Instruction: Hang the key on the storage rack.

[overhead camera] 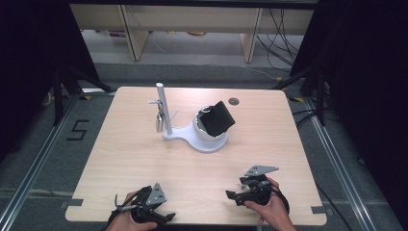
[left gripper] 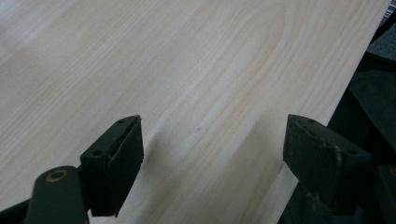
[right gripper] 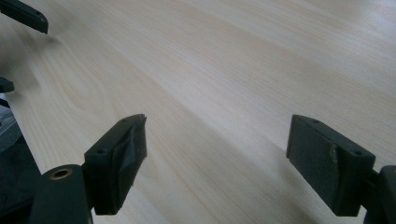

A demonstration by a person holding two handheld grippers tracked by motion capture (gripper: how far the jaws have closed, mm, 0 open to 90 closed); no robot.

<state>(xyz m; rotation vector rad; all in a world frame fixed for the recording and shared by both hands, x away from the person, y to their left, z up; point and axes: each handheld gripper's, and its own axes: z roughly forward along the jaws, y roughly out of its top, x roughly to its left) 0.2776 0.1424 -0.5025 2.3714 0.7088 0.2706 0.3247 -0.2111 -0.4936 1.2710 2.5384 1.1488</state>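
Two sets of tongs sit low at the near edge of the counter point(overhead camera: 144, 159), each held in one of the person's hands. The left tongs point(overhead camera: 168, 218) lie near the counter's near-left corner, well apart from the white stand point(overhead camera: 190, 136), and in the left gripper view their jaws are spread wide with bare wood grain between them. The right tongs point(overhead camera: 230, 195) rest nearer the stand, on its near-right side, pointing across toward the left tongs; in the right gripper view their jaws are likewise spread, with nothing between the pads.

The white stand is the thing closest to both, standing around the middle of the counter toward its far side. A thin white post point(overhead camera: 162, 108) rises upright from the stand's left end, and a small metal piece point(overhead camera: 158, 121), possibly a key or clip, hangs just beside it. On the stand's round right end sits a white bowl-like cup point(overhead camera: 201, 129) holding a black boxy object point(overhead camera: 218, 118), tilted.
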